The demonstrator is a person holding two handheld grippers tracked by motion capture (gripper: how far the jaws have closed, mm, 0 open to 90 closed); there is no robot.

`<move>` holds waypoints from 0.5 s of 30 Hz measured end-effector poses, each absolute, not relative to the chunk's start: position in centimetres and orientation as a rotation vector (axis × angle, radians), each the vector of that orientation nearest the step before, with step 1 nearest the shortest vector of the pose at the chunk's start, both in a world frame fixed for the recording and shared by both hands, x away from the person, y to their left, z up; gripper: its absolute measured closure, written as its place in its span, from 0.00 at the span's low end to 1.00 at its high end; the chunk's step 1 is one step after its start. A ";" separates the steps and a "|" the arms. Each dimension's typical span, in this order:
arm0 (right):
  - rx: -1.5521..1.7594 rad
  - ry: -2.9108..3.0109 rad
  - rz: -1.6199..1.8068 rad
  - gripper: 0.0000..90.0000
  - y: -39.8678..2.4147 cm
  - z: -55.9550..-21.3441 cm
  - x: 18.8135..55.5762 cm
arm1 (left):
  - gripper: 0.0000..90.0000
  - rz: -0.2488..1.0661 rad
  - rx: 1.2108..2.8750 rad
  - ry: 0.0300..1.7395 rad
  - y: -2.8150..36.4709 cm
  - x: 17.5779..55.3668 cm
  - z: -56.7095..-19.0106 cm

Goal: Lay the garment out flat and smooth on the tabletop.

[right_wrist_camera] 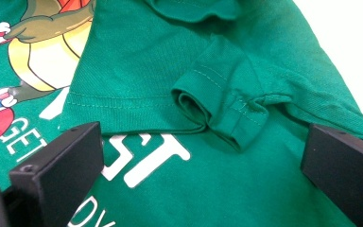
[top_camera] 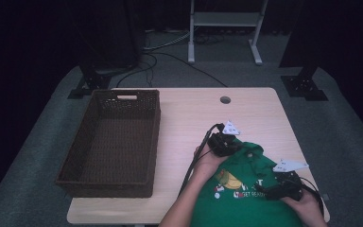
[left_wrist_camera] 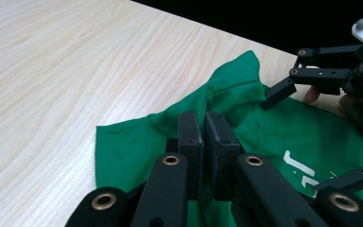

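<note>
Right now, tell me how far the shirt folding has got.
Done: the green T-shirt lies on the table, one sleeve already turned over the print. In hand: the left hand-held gripper is shut on fabric near the collar; the right hand-held gripper is open over the sleeve. Left: further folds; the wicker basket is empty.

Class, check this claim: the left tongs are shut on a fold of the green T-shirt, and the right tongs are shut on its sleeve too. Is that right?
Not quite. The left tongs are shut on the green T-shirt, but the right tongs stand open, their jaws on either side of the rolled sleeve without pressing it. The right gripper view shows this.
</note>
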State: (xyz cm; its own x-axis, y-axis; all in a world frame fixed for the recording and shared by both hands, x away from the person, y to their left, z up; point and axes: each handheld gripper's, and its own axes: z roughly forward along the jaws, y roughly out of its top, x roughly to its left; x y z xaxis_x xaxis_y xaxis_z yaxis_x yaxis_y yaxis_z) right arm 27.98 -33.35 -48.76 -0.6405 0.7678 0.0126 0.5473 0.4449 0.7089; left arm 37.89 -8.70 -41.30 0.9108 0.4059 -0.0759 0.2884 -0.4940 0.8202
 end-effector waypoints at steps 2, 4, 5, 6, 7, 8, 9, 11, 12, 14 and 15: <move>1.126 2.390 1.001 0.00 -33.3 -48.8 28.0 | 0.96 0.161 2.121 0.499 -8.6 38.0 -41.2; 1.126 2.390 1.002 0.00 -33.3 -48.8 28.0 | 0.96 0.164 2.120 0.503 -8.4 38.2 -41.1; 1.126 2.390 1.002 0.00 -33.3 -48.8 28.0 | 0.96 0.167 2.120 0.504 -8.4 38.2 -41.0; 1.127 2.390 1.002 0.00 -33.3 -48.8 28.0 | 0.96 0.168 2.121 0.505 -8.3 38.3 -41.0; 1.127 2.390 1.002 0.00 -33.3 -48.8 28.0 | 0.96 0.170 2.121 0.508 -8.2 38.4 -40.9; 1.127 2.390 1.002 0.00 -33.3 -48.8 28.0 | 0.96 0.174 2.119 0.510 -8.2 38.4 -40.8; 1.126 2.390 1.001 0.00 -33.3 -48.8 28.0 | 0.96 0.174 2.117 0.511 -8.1 38.5 -40.8; 1.126 2.390 1.002 0.00 -33.3 -48.8 28.0 | 0.96 0.177 2.114 0.515 -7.9 38.6 -40.8; 1.126 2.390 1.002 0.00 -33.3 -48.8 28.0 | 0.96 0.176 2.114 0.515 -7.8 38.7 -40.8; 1.126 2.390 1.002 0.00 -33.4 -48.8 28.0 | 0.96 0.176 2.111 0.521 -7.7 38.9 -40.8; 1.126 2.390 1.002 0.00 -33.4 -48.8 28.0 | 0.96 0.174 2.110 0.524 -7.6 38.9 -40.8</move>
